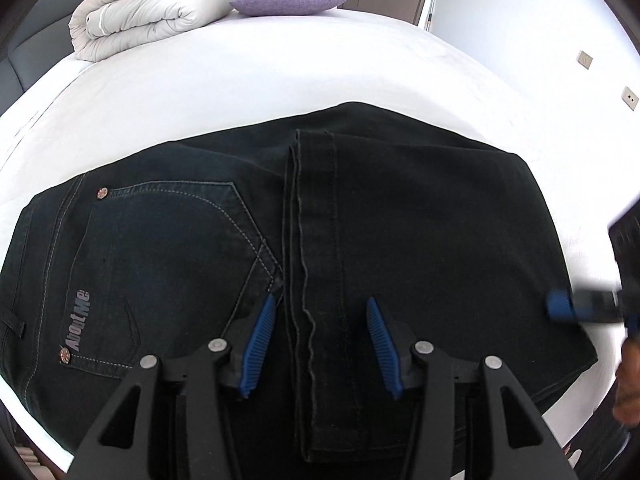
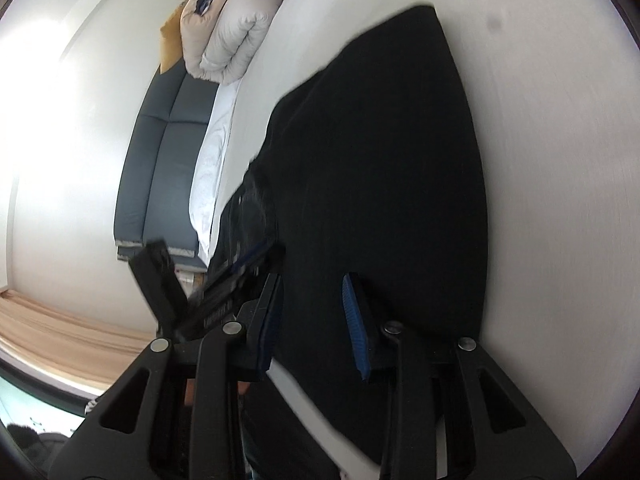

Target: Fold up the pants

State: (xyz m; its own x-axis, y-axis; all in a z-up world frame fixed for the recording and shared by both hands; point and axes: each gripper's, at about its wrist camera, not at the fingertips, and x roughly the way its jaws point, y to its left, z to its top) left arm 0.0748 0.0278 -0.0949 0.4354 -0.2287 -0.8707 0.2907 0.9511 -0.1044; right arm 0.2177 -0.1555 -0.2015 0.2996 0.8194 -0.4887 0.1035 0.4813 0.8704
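Support surface: bed [image 1: 248, 80] with a plain white sheet, smooth over most of its area. Dark pants [image 1: 420, 208] lie flat on it near the front edge, folded, back pocket facing up. At the far end, a folded beige-white duvet [image 1: 148, 16] rests on the sheet; a purple pillow [image 1: 288, 0] lies just beside it.

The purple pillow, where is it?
In the left wrist view, the purple pillow sits at the far end of the white bed, just right of the folded blanket, far beyond the pants.
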